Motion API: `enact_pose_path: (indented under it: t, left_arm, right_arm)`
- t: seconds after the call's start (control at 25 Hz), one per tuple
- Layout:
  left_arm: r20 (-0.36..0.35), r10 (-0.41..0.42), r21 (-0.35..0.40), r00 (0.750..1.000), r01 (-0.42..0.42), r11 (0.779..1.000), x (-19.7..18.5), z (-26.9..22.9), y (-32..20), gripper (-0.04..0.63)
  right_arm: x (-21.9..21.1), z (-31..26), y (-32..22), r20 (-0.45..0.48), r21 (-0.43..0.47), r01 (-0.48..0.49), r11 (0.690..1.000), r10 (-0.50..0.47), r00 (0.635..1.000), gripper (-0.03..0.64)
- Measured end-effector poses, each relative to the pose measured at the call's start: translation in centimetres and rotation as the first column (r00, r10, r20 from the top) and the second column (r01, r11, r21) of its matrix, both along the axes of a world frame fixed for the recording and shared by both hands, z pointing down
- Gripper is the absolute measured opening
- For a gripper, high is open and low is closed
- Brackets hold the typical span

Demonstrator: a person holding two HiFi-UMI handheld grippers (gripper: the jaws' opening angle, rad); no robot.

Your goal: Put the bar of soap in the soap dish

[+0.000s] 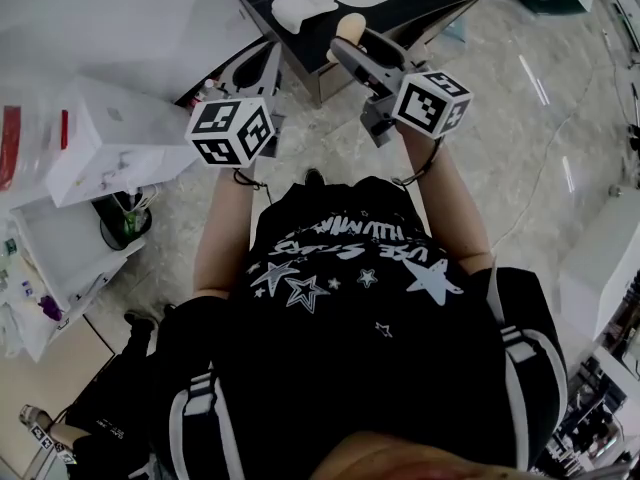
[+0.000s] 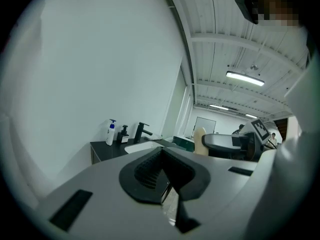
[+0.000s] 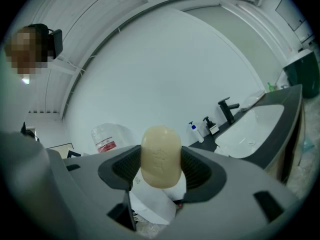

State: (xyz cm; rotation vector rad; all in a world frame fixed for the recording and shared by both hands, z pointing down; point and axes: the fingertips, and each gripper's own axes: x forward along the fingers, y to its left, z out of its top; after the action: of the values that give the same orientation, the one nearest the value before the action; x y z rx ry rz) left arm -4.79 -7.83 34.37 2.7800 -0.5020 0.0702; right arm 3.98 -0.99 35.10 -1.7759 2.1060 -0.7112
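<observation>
Writing: the black T-shirt (image 1: pixel 350 308) carries white stars and a line of white capitals, seen upside down and not safely readable. The bar of soap (image 3: pixel 160 154) has a faint embossed mark, illegible. A clear plastic jug (image 3: pixel 106 135) at far left bears a red label with print too small to read.

Right claw (image 3: pixel 160 168): closed on the bar of soap, which stands upright between the ribbed pads, its upper half above them. The bar is held in the air, near the desk (image 2: pixel 102 150) but apart from it.

Left claw (image 2: pixel 164 174): jaws drawn together, nothing between them.

Containers: a white basin (image 3: pixel 255 124) is set in the dark desk, with a black tap (image 2: pixel 141 131) behind it. Left of the tap stand a white pump bottle (image 2: pixel 110 133) with a blue head and a dark dispenser (image 2: pixel 123 134). Contents of both not visible.
</observation>
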Motion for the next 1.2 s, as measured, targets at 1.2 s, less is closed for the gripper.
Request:
enact_pose_path:
  t: [1.2]
  left_arm:
    - [0.122,-0.28,-0.022,0.952,0.285,0.958,7.9,3.4,-10.8,0.011]
  right_arm:
    - [9.0,4.5,-16.6,-0.054,-0.066,0.365,0.929,-0.369,0.928,0.264]
